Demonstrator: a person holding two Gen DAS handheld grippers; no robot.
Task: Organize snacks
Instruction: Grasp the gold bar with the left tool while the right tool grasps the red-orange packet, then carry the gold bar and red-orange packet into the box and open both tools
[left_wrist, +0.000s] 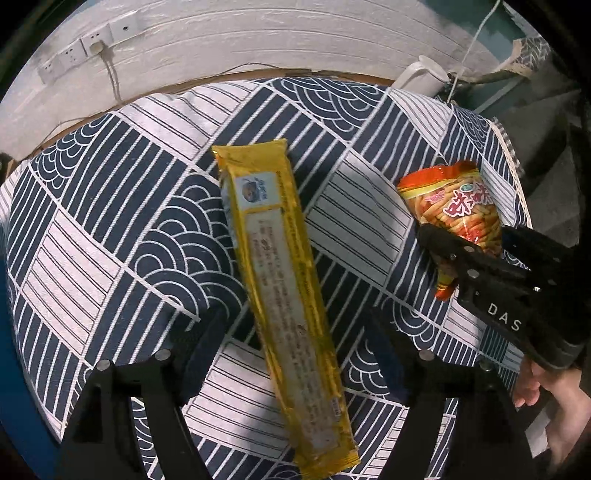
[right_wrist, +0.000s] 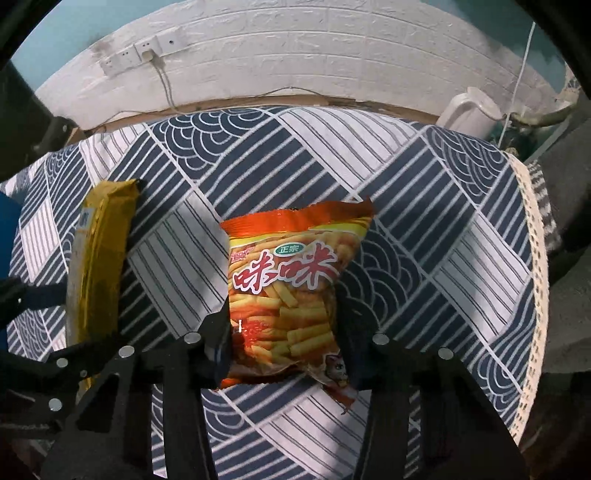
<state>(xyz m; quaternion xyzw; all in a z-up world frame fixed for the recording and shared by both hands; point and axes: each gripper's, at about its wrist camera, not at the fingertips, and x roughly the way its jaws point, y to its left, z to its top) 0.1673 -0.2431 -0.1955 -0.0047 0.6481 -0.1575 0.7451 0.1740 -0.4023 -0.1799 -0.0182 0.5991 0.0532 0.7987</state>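
Observation:
A long yellow snack packet (left_wrist: 280, 295) lies on the blue-and-white patterned tablecloth (left_wrist: 110, 206). My left gripper (left_wrist: 295, 325) is open, its fingers on either side of the packet, apart from it. The packet also shows in the right wrist view (right_wrist: 98, 266) at the left. An orange-red bag of snack sticks (right_wrist: 288, 291) sits between the fingers of my right gripper (right_wrist: 284, 325), which is shut on the bag's lower half. In the left wrist view the right gripper (left_wrist: 469, 240) holds the bag (left_wrist: 454, 206) near the table's right edge.
A white kettle (left_wrist: 424, 77) stands at the table's far right corner, also in the right wrist view (right_wrist: 469, 110). A white brick wall with sockets (left_wrist: 88, 44) and a cable runs behind the table. The table's right edge (right_wrist: 532, 229) drops off beside the bag.

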